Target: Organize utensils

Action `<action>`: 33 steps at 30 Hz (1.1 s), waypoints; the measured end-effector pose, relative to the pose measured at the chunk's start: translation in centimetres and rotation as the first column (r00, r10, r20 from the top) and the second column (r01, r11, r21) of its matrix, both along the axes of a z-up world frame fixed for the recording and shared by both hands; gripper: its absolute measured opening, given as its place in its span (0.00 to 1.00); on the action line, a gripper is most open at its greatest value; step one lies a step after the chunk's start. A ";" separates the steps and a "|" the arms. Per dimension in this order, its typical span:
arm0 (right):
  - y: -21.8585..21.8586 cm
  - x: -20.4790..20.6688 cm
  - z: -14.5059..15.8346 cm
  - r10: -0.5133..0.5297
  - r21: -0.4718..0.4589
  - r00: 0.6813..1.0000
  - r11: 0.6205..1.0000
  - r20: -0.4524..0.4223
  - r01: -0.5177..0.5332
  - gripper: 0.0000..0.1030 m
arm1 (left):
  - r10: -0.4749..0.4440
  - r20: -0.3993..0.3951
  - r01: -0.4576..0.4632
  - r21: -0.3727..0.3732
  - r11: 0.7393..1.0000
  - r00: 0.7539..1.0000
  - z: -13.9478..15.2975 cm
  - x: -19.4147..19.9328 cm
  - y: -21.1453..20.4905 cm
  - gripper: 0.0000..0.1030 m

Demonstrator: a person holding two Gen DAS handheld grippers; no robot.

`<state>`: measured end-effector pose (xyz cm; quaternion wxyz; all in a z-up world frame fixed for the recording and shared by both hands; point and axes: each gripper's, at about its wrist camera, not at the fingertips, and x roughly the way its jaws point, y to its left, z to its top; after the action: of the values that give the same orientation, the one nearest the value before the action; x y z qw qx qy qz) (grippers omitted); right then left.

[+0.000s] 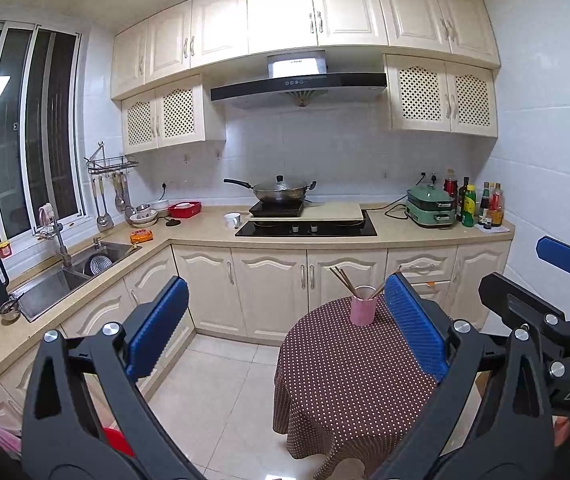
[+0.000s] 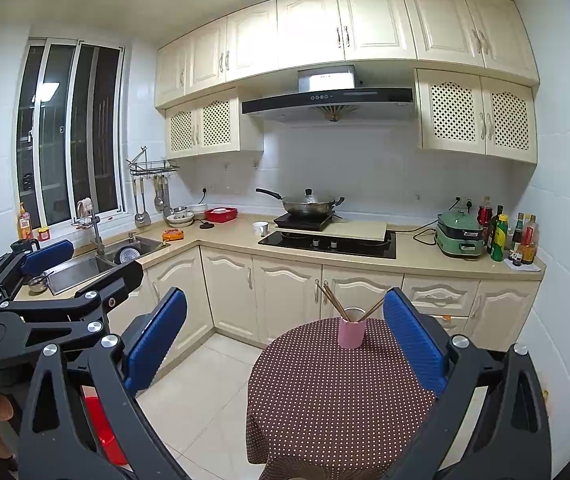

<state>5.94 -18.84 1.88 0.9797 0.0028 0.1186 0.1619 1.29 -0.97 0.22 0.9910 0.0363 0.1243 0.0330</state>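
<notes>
A pink cup (image 1: 363,310) stands at the far side of a round table with a brown dotted cloth (image 1: 345,376). Several brown chopsticks (image 1: 343,280) stand in it, leaning left and right. The cup (image 2: 351,333) and chopsticks (image 2: 332,301) show the same way in the right wrist view, on the table (image 2: 337,396). My left gripper (image 1: 285,324) is open and empty, held above and short of the table. My right gripper (image 2: 285,336) is open and empty too, beside the left one. The right gripper shows at the right edge of the left wrist view (image 1: 533,280).
An L-shaped counter (image 1: 205,232) runs along the back and left, with a sink (image 1: 65,276), a hob with a wok (image 1: 281,192), a green cooker (image 1: 431,206) and bottles (image 1: 481,204). Ladles hang by the window (image 1: 103,204). A red bin (image 2: 103,428) stands on the tiled floor at the left.
</notes>
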 end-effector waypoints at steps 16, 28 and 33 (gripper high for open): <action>0.2 0.5 0.0 0.008 0.001 1.000 1.000 -0.008 -0.008 0.92 | 0.005 -0.009 -0.005 -0.003 1.000 1.000 -0.2 0.4 0.4 0.94; 0.3 0.6 -0.1 0.008 0.001 1.000 1.000 -0.008 -0.008 0.92 | 0.004 -0.012 -0.004 -0.005 1.000 1.000 -0.2 0.6 0.5 0.94; 0.3 0.7 -0.2 0.008 0.002 1.000 1.000 -0.010 -0.008 0.92 | 0.005 -0.012 -0.005 -0.005 1.000 1.000 -0.2 0.6 0.4 0.94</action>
<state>6.64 -18.52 1.66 0.9784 0.0040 0.1235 0.1660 1.87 -0.55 0.06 0.9902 0.0338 0.1305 0.0349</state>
